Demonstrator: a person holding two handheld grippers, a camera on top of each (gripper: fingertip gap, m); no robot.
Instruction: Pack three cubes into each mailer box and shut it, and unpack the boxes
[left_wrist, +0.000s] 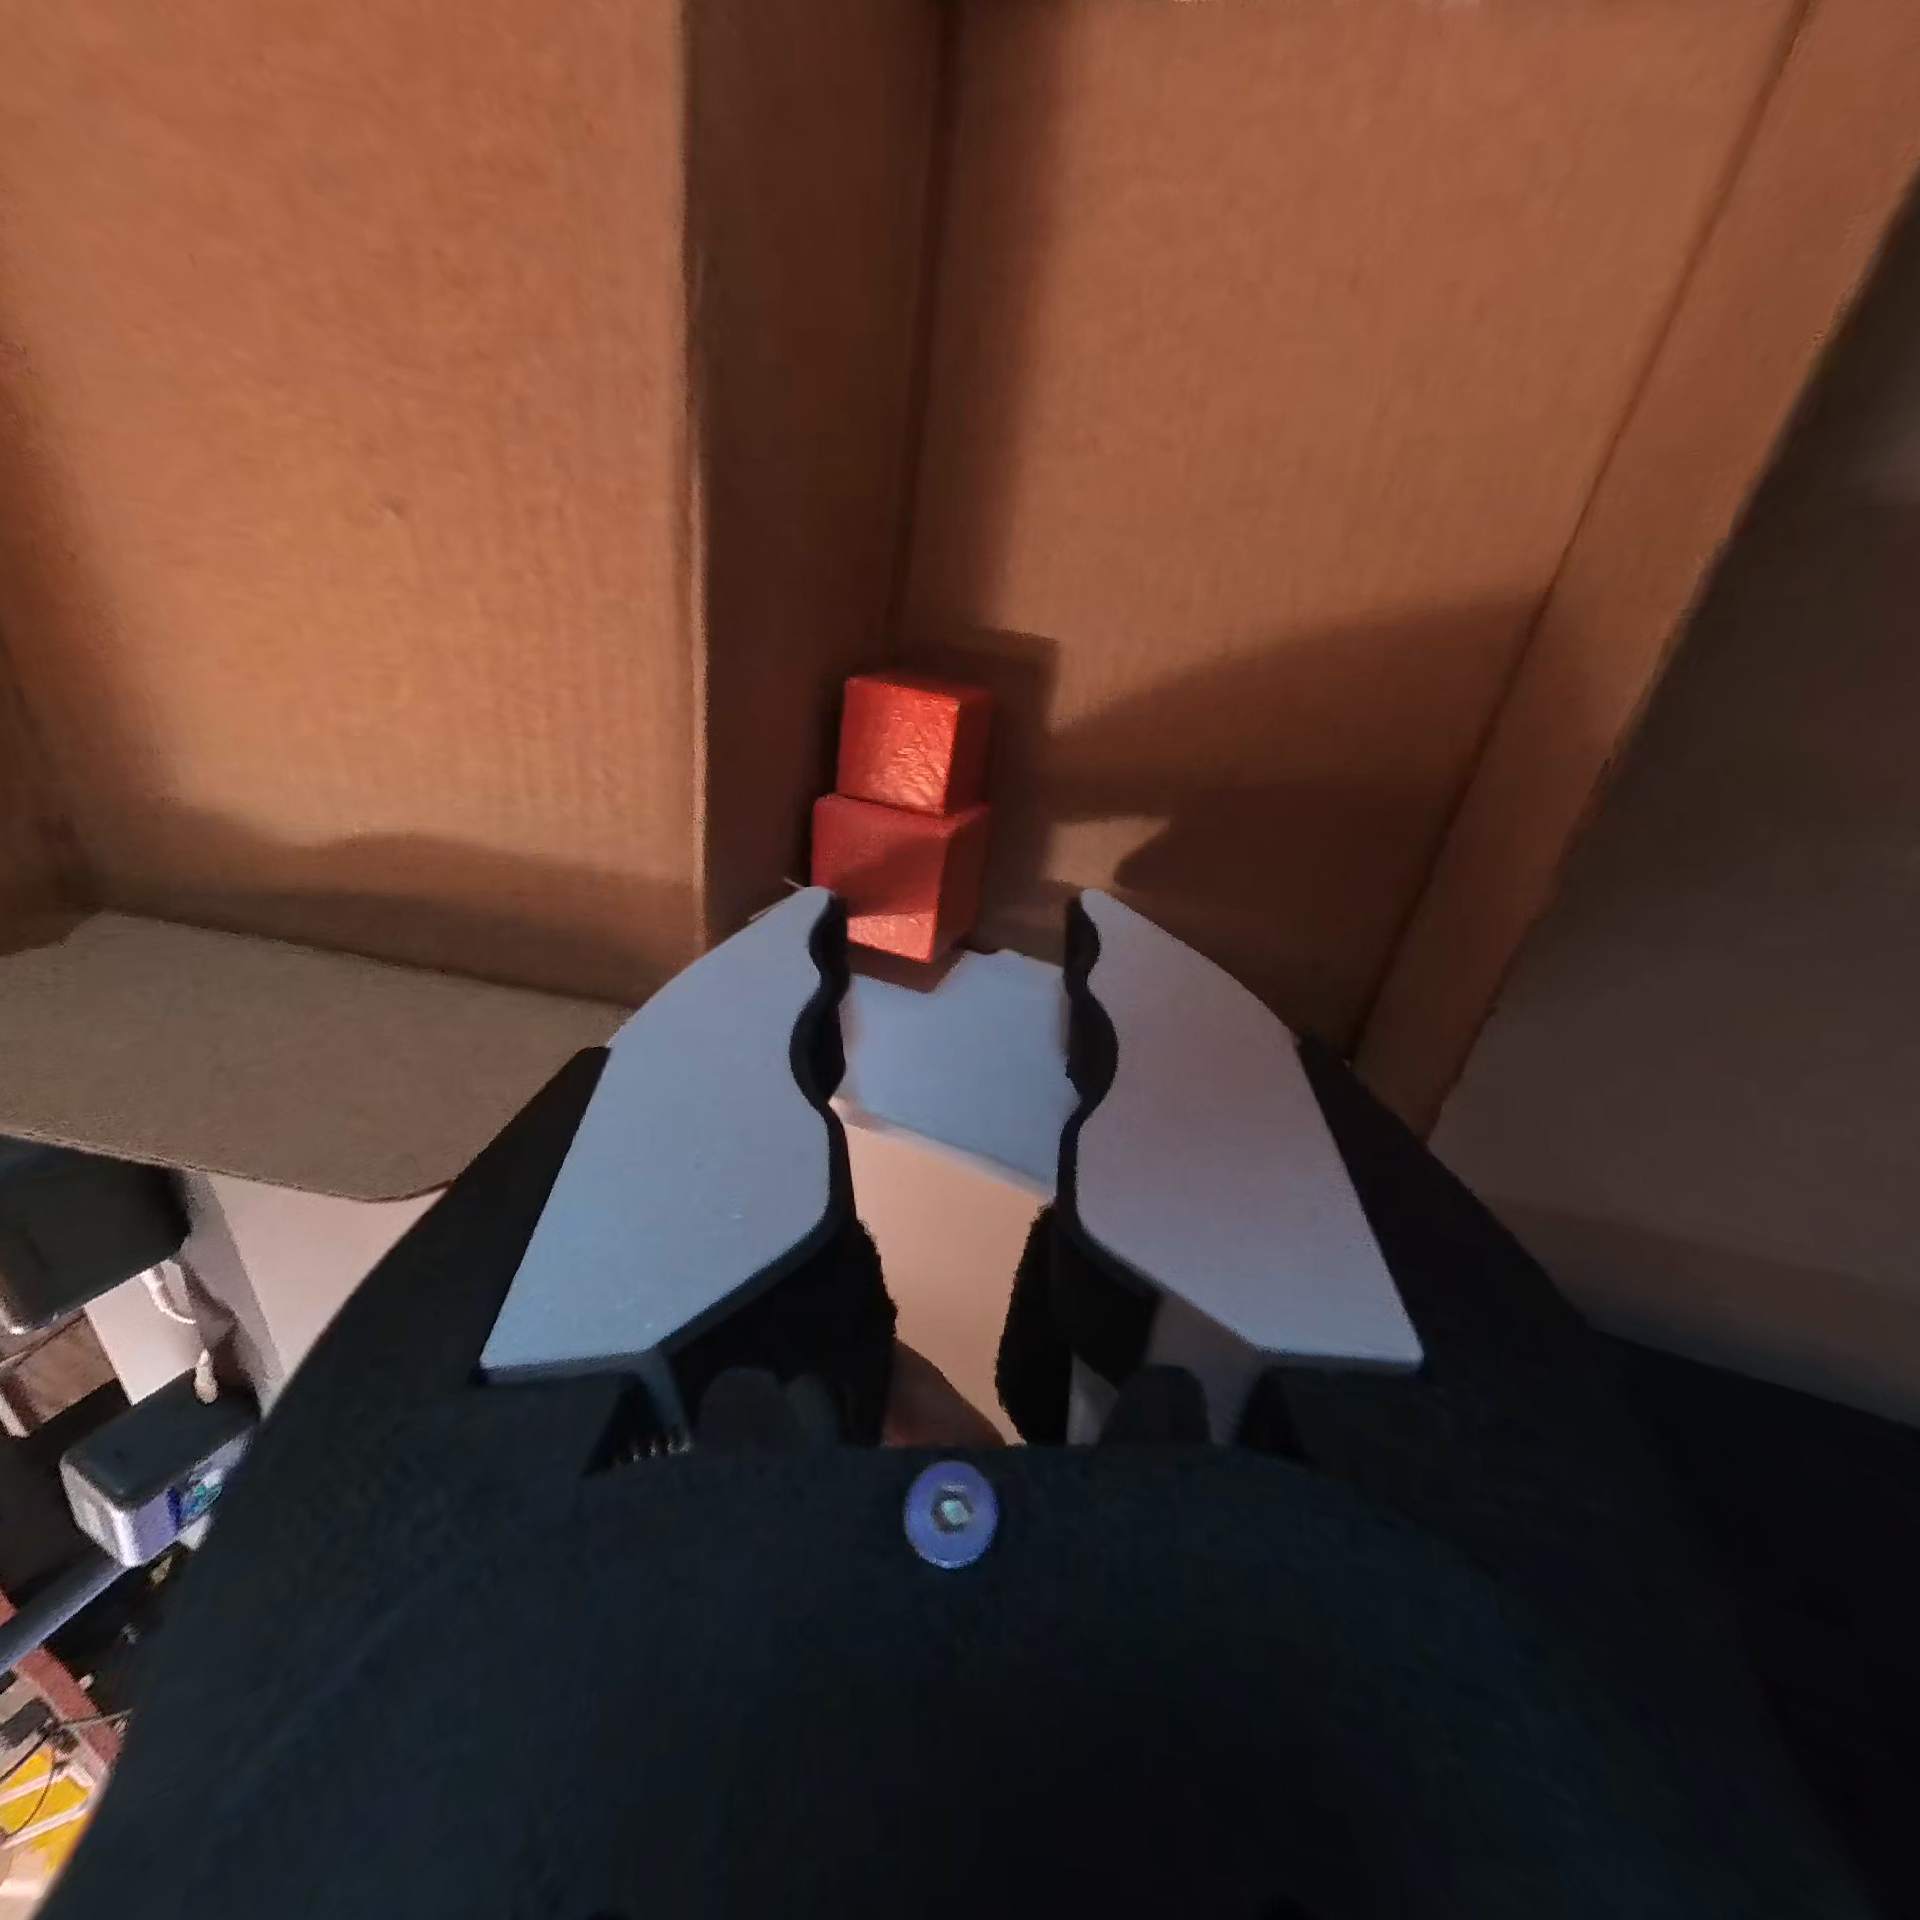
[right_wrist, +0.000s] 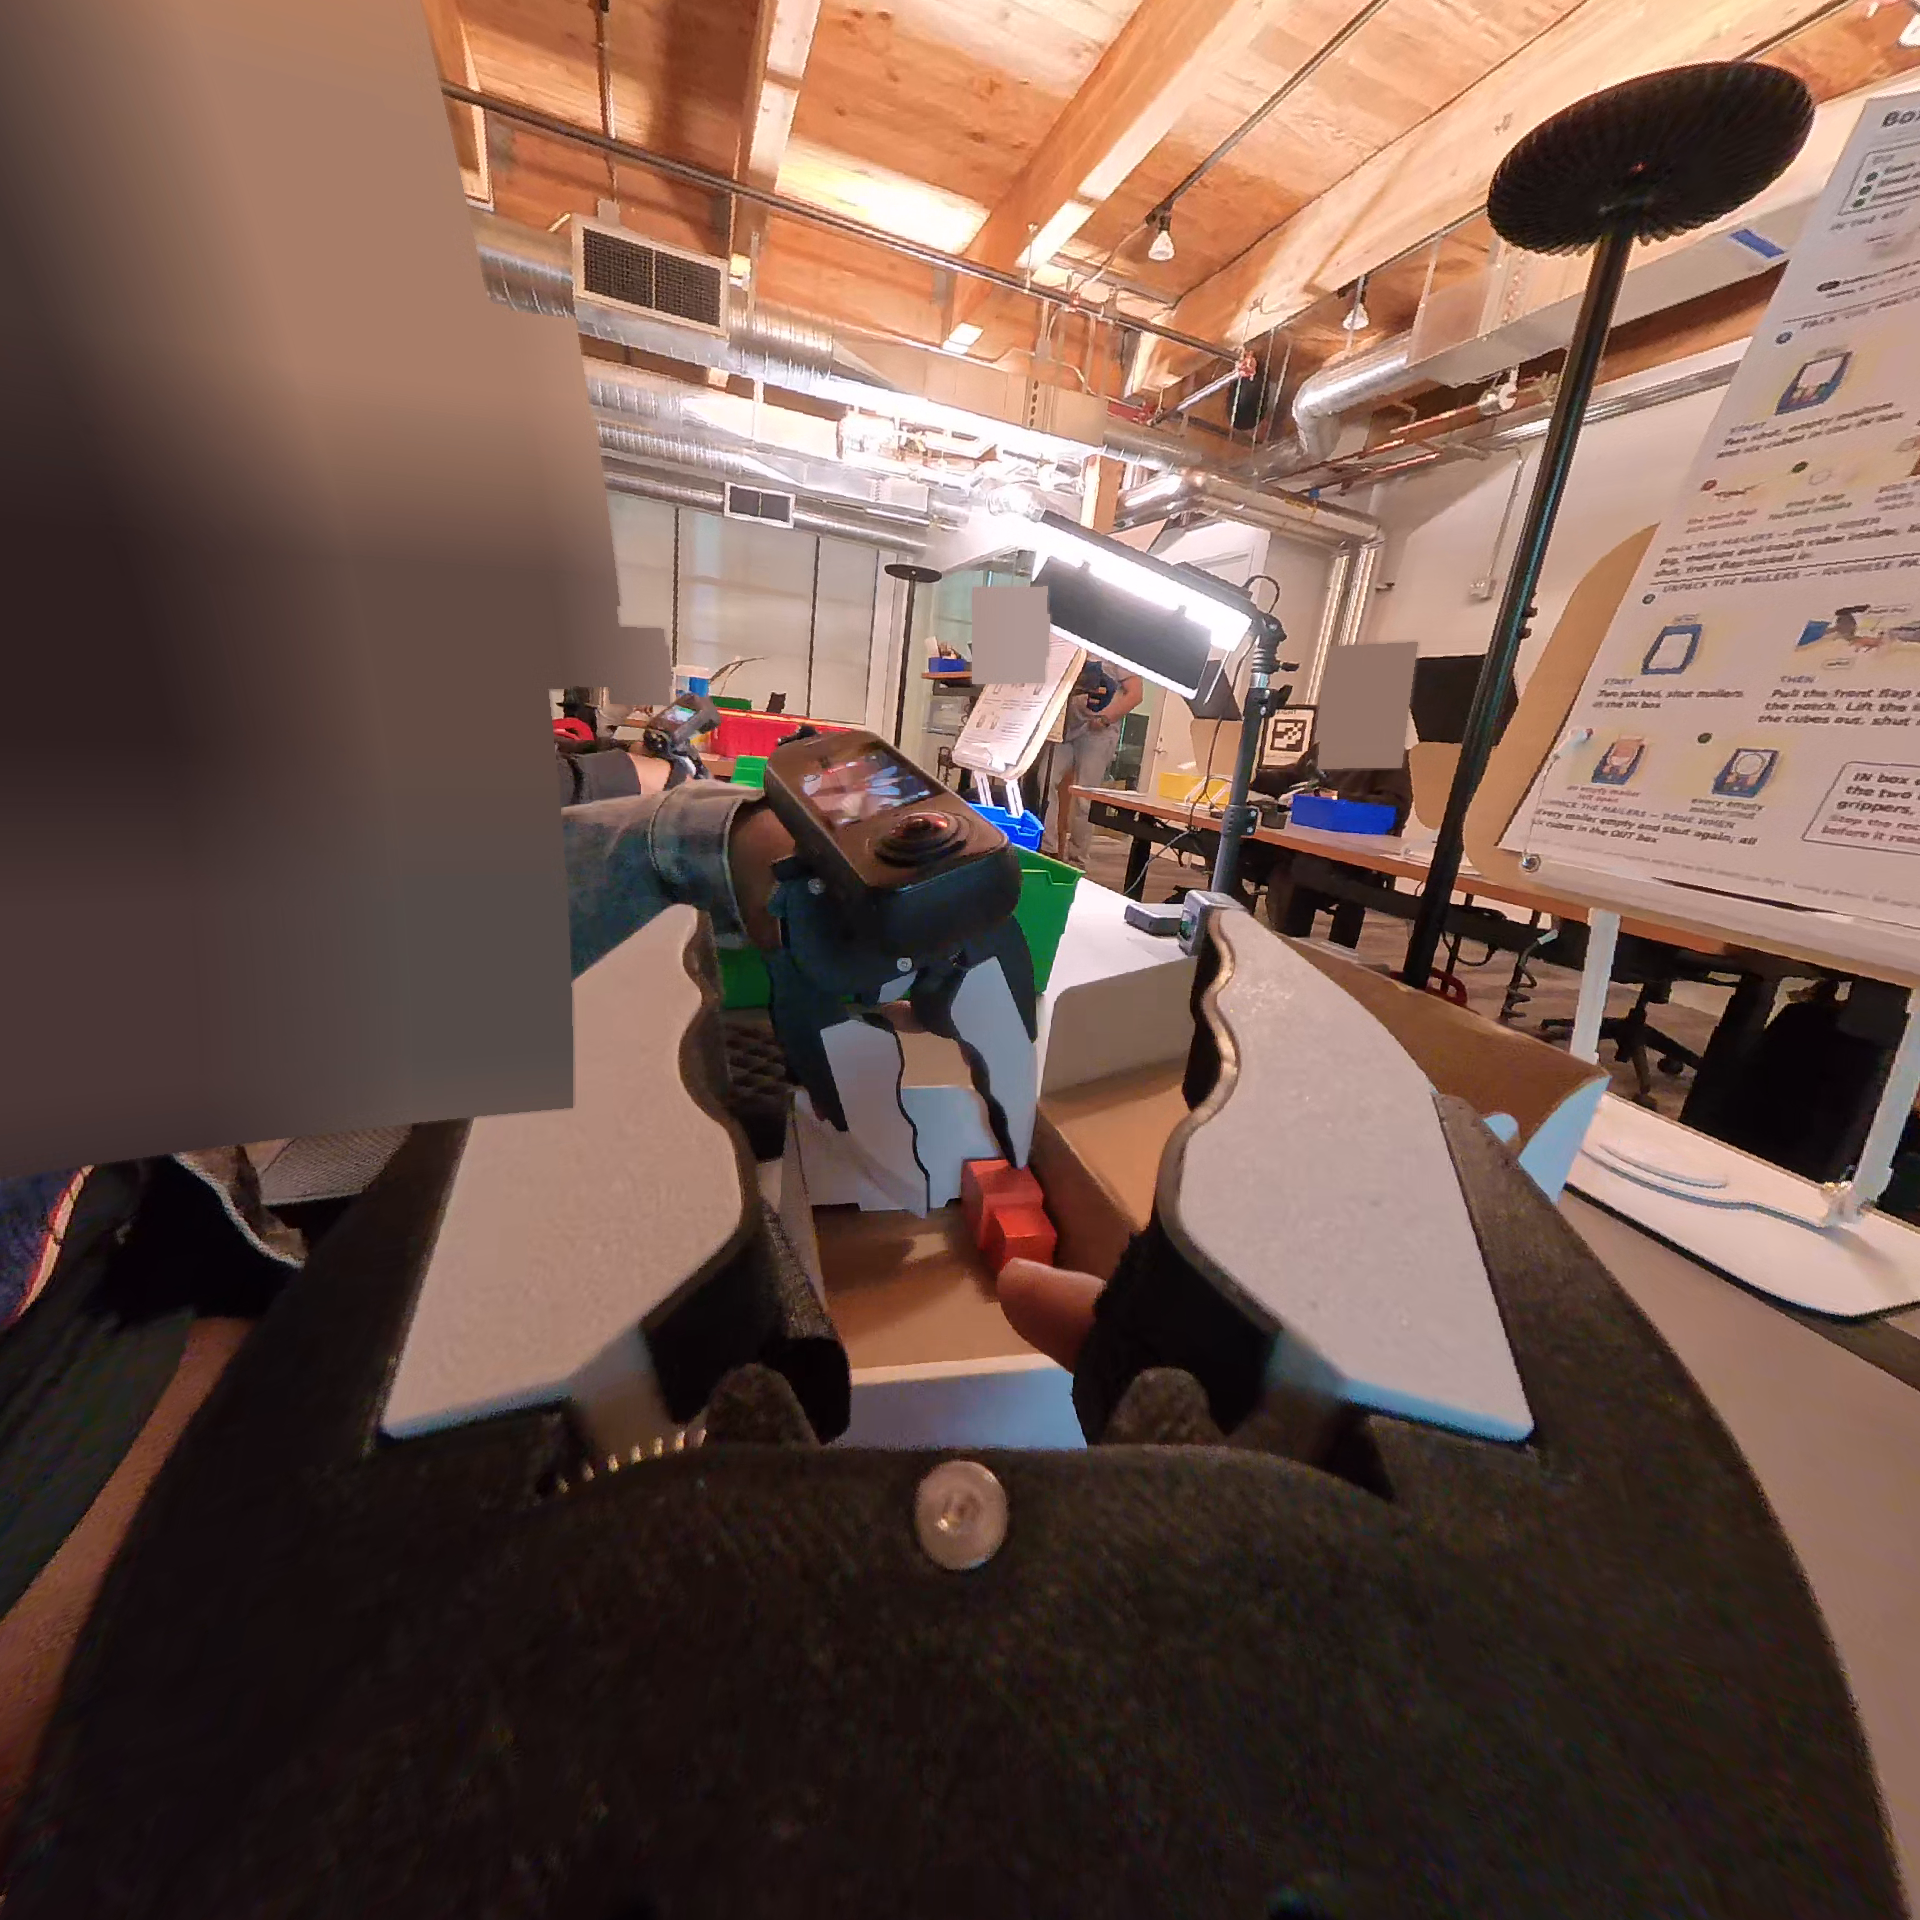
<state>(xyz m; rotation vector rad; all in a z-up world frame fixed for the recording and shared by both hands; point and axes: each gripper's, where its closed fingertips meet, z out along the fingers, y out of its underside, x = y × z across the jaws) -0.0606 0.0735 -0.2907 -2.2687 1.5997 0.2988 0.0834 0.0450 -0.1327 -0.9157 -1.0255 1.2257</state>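
Note:
An open mailer box (right_wrist: 904, 1288), brown inside and white outside, lies in front of me. Two red cubes (left_wrist: 904, 810) sit in a row in its far corner, and they also show in the right wrist view (right_wrist: 1013, 1210). My left gripper (left_wrist: 954, 914) is at that end of the box. Its jaws are closed on a white piece of the box's wall (left_wrist: 956, 1049), right beside the cubes. It also shows in the right wrist view (right_wrist: 940, 1081). My right gripper (right_wrist: 951, 935) is open and empty above the near end of the box.
A raised brown cardboard panel (left_wrist: 343, 468) fills the left wrist view. A white box (right_wrist: 1117, 987) and a green bin (right_wrist: 1044, 914) stand behind the mailer. An instruction board (right_wrist: 1766, 582) and a black stand pole (right_wrist: 1507, 644) are at the right. A person's fingertip (right_wrist: 1049, 1309) shows between my right fingers. The gap from one gripper's tips to the other's is roughly 20 cm.

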